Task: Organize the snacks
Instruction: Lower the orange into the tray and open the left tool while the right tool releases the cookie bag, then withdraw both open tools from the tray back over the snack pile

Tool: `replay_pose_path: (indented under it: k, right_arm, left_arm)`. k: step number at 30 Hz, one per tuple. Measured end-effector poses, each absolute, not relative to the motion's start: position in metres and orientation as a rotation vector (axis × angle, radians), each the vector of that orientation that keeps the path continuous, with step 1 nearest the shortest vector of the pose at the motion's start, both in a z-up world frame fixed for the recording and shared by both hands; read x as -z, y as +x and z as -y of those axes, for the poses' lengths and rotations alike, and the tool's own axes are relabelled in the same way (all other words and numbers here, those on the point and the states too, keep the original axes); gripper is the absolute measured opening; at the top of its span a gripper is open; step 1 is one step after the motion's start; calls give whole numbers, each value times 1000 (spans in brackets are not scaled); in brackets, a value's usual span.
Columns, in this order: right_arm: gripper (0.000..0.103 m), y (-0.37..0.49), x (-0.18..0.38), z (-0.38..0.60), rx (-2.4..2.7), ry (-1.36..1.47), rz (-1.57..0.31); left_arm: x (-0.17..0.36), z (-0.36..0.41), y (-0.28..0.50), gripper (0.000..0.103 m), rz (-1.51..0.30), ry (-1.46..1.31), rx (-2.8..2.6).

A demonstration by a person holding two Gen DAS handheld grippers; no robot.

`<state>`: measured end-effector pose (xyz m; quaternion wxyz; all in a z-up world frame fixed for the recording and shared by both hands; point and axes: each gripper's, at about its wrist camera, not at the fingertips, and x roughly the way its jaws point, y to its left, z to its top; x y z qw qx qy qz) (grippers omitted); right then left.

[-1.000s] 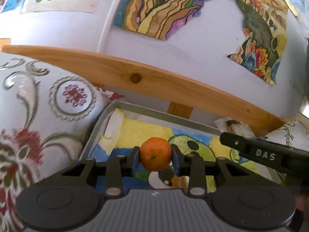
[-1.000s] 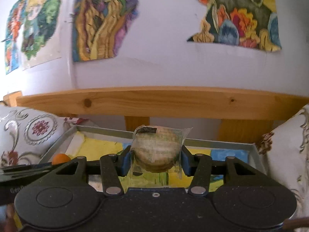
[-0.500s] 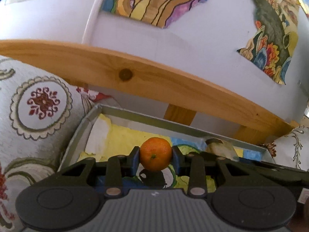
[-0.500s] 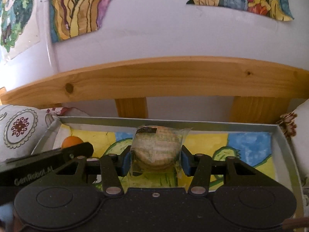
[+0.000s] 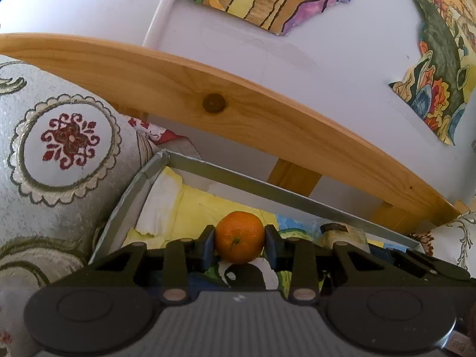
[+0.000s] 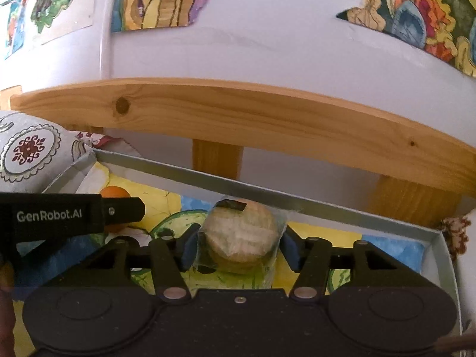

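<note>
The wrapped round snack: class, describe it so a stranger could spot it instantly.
Below the wooden rail lies a grey-rimmed tray lined with a colourful painting. Over it, the right tool grips the wrapped round snack: pale tan and in clear film, unlike the bare tangerine beside it.

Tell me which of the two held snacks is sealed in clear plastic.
The round biscuit in the right gripper; its clear wrapper shows around it. The tangerine in the left gripper is bare, unwrapped fruit.
</note>
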<state>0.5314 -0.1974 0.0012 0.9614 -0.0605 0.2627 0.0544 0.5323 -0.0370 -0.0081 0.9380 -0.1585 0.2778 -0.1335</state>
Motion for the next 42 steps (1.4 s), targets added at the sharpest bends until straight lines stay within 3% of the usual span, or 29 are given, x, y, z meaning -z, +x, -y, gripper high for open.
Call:
replay_pose_path:
  k: [13,16,20,33,42]
  right_arm:
    - [73,534,2,197,-217,-91,-520]
    - [83,530,2,200,-199,-51,-536]
    - [84,527,1,196,-213,-68,-574]
    - [100,518,6,188,-266,-159,-620]
    - [100,509,-4,196,-343,-129,-644]
  left_arm:
    - [6,33,533,39,-573,-338,273]
    - [6,33,531,46,-576,-338,274]
    - [3,31,527,63,-566,-348,273]
    - [-1,19,500,79,-494,-366,275]
    - [1,10,489,81,-460,-416,230]
